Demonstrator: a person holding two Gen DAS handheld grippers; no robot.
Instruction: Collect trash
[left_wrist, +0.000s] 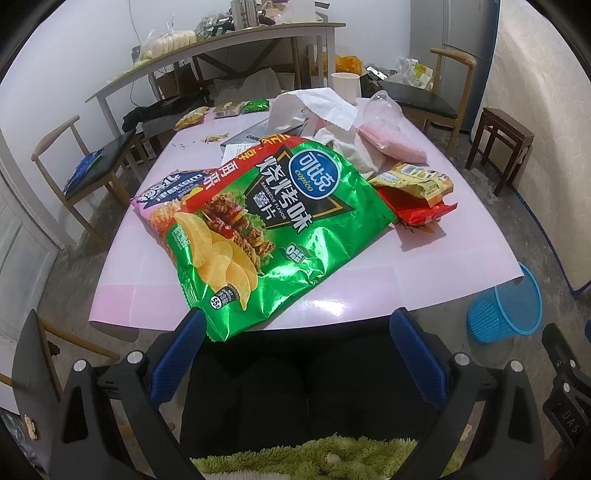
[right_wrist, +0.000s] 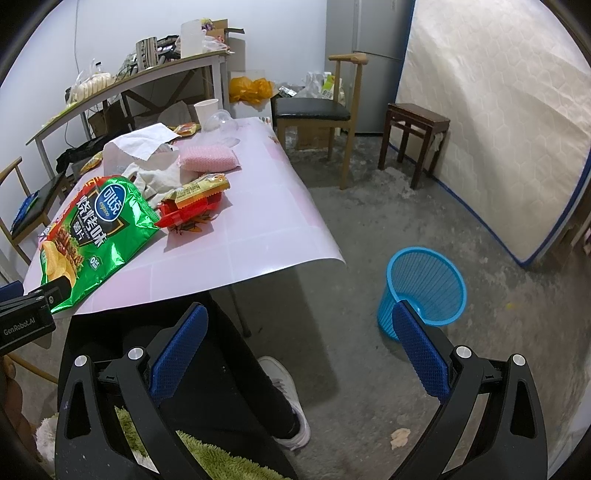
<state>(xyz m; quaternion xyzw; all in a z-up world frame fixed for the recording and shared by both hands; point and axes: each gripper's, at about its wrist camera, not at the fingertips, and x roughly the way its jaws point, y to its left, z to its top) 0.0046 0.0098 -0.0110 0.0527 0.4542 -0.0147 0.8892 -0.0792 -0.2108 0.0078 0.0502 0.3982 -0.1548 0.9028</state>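
The left gripper (left_wrist: 299, 354) is standing with its blue-padded fingers spread wide and gripping nothing, its left pad lying just beside the near corner of the large crinkled green foil crisp bag (left_wrist: 273, 229). That bag is overhanging the near edge of the glossy pale pink table (left_wrist: 443, 254), which probably makes the corner the easy place to pinch. At two o'clock from it, a flattened red and yellow snack wrapper (left_wrist: 417, 195) is lying on the table, with a pink mesh sponge (left_wrist: 391, 142) farther back. The right gripper (right_wrist: 299, 354) is hanging equally wide and empty over the grey floor. The blue plastic lattice waste basket (right_wrist: 424, 284) is waiting at its one o'clock, empty as far as shows, seemingly placed for dropping rubbish.
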